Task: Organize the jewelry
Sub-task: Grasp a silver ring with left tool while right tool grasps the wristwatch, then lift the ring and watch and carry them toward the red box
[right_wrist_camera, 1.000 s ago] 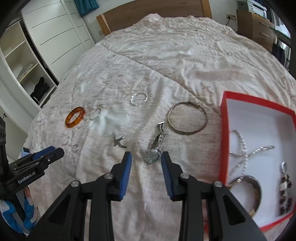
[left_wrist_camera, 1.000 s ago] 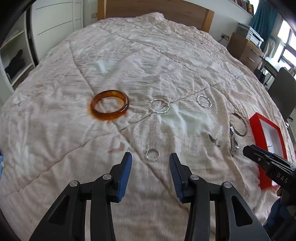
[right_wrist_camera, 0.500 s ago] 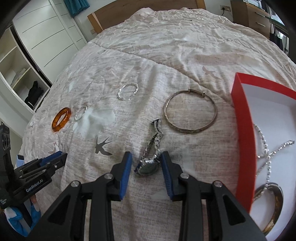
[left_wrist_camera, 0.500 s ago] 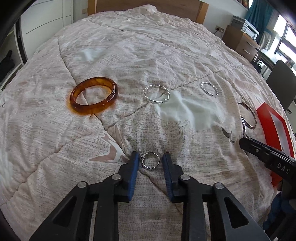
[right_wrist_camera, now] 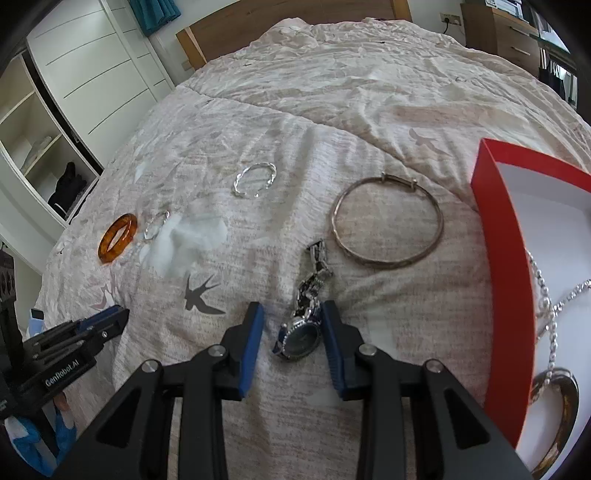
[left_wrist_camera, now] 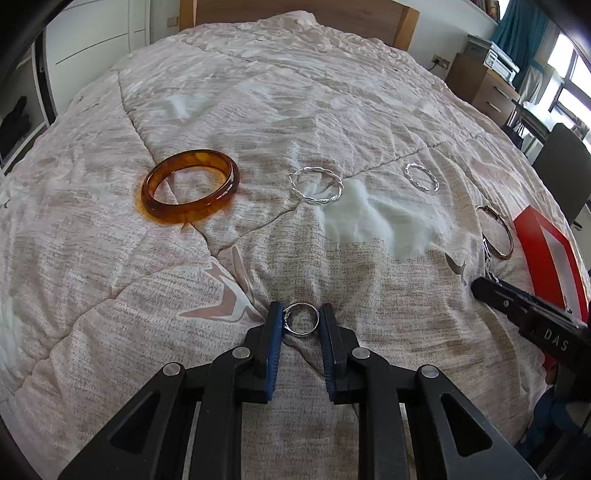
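My left gripper (left_wrist_camera: 301, 321) is shut on a small silver ring (left_wrist_camera: 301, 319) that lies on the bed quilt (left_wrist_camera: 332, 92); both blue pads touch it. My right gripper (right_wrist_camera: 291, 325) is open around a silver wristwatch (right_wrist_camera: 301, 334); the watch face lies against the right pad, and there is a gap to the left pad. A thin metal bangle (right_wrist_camera: 388, 221) lies just beyond the watch. The red jewelry box (right_wrist_camera: 495, 229) with a white inside holds necklaces and a bangle at the right.
An amber bangle (left_wrist_camera: 190, 186), a twisted silver bracelet (left_wrist_camera: 316, 184) and a smaller silver one (left_wrist_camera: 421, 177) lie further out on the quilt. The wooden headboard (left_wrist_camera: 295, 11) is behind; wardrobe shelves (right_wrist_camera: 37, 147) stand left, a dresser (left_wrist_camera: 484, 85) and chair right.
My left gripper moved forward and down and shut onto the small ring. My right gripper moved down over the watch, which now sits between its fingers.
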`<act>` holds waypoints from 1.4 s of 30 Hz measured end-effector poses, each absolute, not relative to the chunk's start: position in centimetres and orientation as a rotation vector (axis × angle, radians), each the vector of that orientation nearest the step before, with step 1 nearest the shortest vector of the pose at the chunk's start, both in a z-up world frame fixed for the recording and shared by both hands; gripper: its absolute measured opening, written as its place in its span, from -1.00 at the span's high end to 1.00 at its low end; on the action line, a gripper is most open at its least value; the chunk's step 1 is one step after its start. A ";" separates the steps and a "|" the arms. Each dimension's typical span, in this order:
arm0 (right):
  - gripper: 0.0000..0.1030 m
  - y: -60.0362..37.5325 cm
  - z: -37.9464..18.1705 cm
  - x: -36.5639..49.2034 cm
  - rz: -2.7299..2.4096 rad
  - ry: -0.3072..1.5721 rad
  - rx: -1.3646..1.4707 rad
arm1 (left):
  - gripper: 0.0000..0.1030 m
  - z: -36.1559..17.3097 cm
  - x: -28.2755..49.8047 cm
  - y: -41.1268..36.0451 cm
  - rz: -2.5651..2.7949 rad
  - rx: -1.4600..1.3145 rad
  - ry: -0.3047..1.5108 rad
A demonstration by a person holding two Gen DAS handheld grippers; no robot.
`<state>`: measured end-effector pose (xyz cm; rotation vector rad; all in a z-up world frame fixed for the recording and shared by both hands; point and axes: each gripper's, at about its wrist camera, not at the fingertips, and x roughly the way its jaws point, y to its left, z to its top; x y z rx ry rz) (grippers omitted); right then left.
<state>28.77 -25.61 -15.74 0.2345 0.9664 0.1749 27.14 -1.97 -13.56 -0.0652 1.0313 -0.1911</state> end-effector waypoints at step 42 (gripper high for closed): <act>0.61 -25.5 -5.2 18.8 0.299 0.824 0.308 | 0.63 -3.2 20.6 -3.9 -0.176 -0.048 0.920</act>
